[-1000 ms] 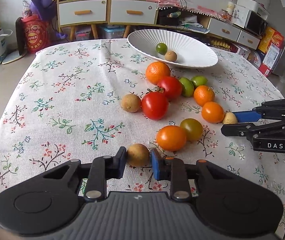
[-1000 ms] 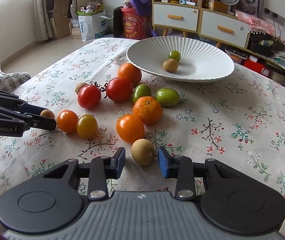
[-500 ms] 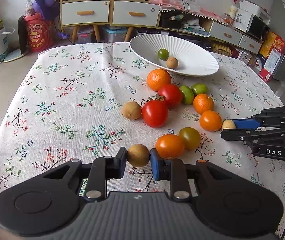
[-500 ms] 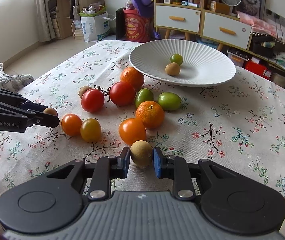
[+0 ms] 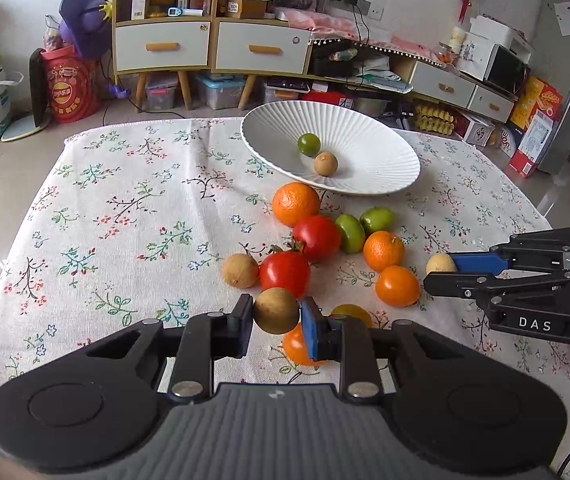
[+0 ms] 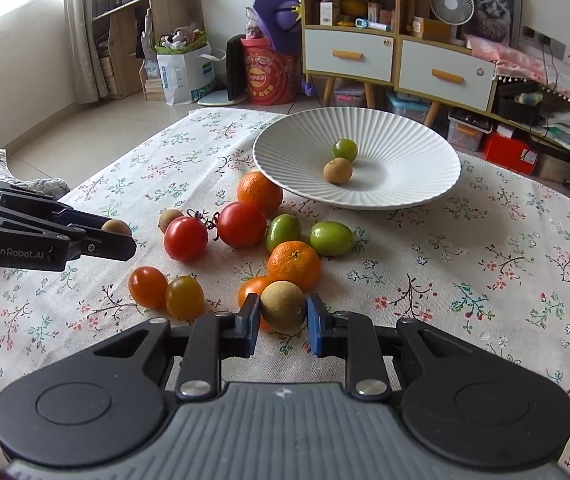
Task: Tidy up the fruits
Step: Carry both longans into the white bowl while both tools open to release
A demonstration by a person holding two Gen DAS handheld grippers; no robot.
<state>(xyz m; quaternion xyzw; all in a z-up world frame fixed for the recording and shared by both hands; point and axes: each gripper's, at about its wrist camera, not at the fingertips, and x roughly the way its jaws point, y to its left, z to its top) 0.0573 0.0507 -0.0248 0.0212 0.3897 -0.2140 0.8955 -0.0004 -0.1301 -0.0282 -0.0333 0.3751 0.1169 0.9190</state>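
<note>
Bench: I see the bench under a floral cloth, with loose fruit gathered near its middle.
Plate: the white ribbed plate sits at the far side; inside it lie a green fruit and a brown longan, close together.
Fruit pile: just in front of the plate I count a large orange, two red tomatoes, two green fruits, a mandarin and orange cherry tomatoes; a loose longan touches the nearer red tomato on its left.
Left gripper: my left gripper is clamped narrowly on a brown longan, pads pressing both its sides; from the right wrist view that fruit looks clear of the cloth.
Right gripper: my right gripper is likewise closed tight on another longan, just in front of the mandarin; I cannot tell whether it is off the cloth.
</note>
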